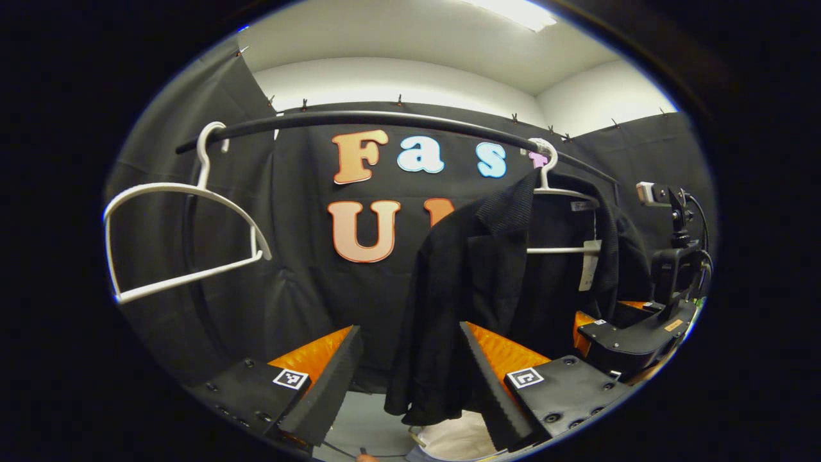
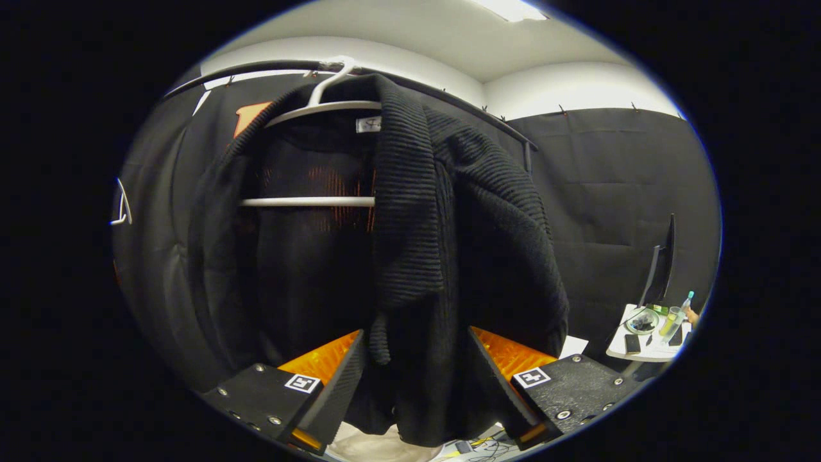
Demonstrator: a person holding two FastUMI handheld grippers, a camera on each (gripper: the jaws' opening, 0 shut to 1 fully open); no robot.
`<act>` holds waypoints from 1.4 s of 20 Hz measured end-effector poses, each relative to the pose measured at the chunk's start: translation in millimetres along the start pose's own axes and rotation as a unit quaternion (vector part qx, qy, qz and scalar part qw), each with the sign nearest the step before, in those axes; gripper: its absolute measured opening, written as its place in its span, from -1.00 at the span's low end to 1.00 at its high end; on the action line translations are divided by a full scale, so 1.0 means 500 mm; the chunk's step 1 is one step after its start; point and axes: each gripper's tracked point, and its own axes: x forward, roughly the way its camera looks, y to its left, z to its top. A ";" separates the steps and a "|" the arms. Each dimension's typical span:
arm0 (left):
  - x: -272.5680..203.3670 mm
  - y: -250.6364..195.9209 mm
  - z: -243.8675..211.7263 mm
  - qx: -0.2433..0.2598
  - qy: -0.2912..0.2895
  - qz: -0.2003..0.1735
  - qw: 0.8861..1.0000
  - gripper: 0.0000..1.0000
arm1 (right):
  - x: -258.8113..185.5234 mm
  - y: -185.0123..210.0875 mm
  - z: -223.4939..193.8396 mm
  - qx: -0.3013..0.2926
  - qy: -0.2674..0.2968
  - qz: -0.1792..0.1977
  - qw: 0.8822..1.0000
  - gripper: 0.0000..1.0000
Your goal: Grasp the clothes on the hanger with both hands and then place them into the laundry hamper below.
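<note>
A black knit cardigan (image 1: pixel 487 269) hangs on a white hanger (image 1: pixel 558 192) from the dark rail (image 1: pixel 359 119). In the left gripper view my left gripper (image 1: pixel 409 328) is open, and the cardigan's left front panel hangs down between its spread fingers. My right gripper (image 1: pixel 632 340) sits to the right, close against the garment's other side. In the right gripper view the cardigan (image 2: pixel 410 224) on its hanger (image 2: pixel 308 201) is right in front. My right gripper (image 2: pixel 417 332) is open, with the hem between its fingers. A pale shape (image 1: pixel 458 439), maybe the hamper, lies below.
An empty white hanger (image 1: pixel 186 237) hangs at the rail's left end. A small white table (image 2: pixel 619 350) with a bottle, a bowl and a phone stands at the right, with a dark monitor (image 2: pixel 660 263) behind it. Black cloth walls close in the booth.
</note>
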 end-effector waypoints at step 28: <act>0.271 -0.159 -0.107 -0.032 0.025 0.012 0.999 0.43 | 0.045 -0.055 0.011 0.006 0.020 0.125 0.992 -0.84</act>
